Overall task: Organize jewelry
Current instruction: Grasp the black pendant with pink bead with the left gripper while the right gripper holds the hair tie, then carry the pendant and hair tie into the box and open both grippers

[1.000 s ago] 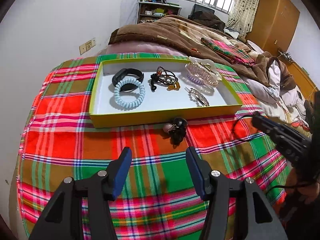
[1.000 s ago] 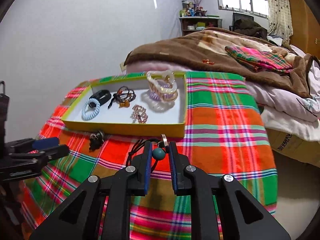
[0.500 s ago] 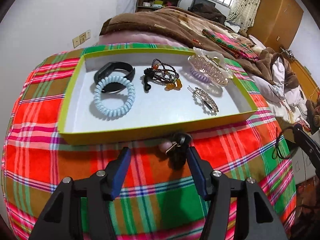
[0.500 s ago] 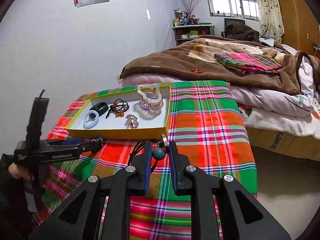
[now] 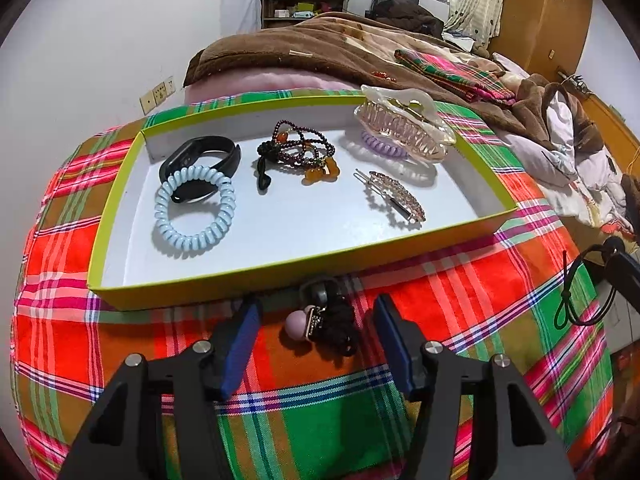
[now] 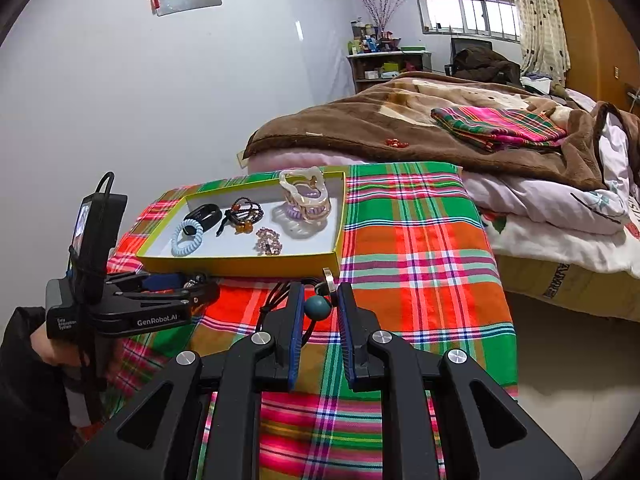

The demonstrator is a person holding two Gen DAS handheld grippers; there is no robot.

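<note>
A yellow-rimmed white tray (image 5: pixel 304 268) (image 6: pixel 240 266) on the plaid cloth holds a black band (image 5: pixel 200 156), a blue coil tie (image 5: pixel 194 210), a beaded bracelet (image 5: pixel 300 154), a large claw clip (image 5: pixel 404 126) and a sparkly hair clip (image 5: pixel 394 198). A black hair tie with a pink bead (image 5: pixel 326 326) lies on the cloth just before the tray. My left gripper (image 5: pixel 316 344) (image 6: pixel 176 284) is open with its fingers on either side of that hair tie. My right gripper (image 6: pixel 318 314) is shut on a black cord necklace with a teal bead (image 6: pixel 318 308), held above the cloth.
The plaid cloth (image 6: pixel 420 248) covers a raised surface with edges dropping off on all sides. A bed with a brown blanket (image 6: pixel 420 128) lies behind. A white wall (image 5: pixel 100 40) stands to the left. Bare floor (image 6: pixel 560 360) lies to the right.
My left gripper has moved forward and down to the tray's front edge, now straddling the black hair tie. My right gripper has drawn back and up, still holding the necklace.
</note>
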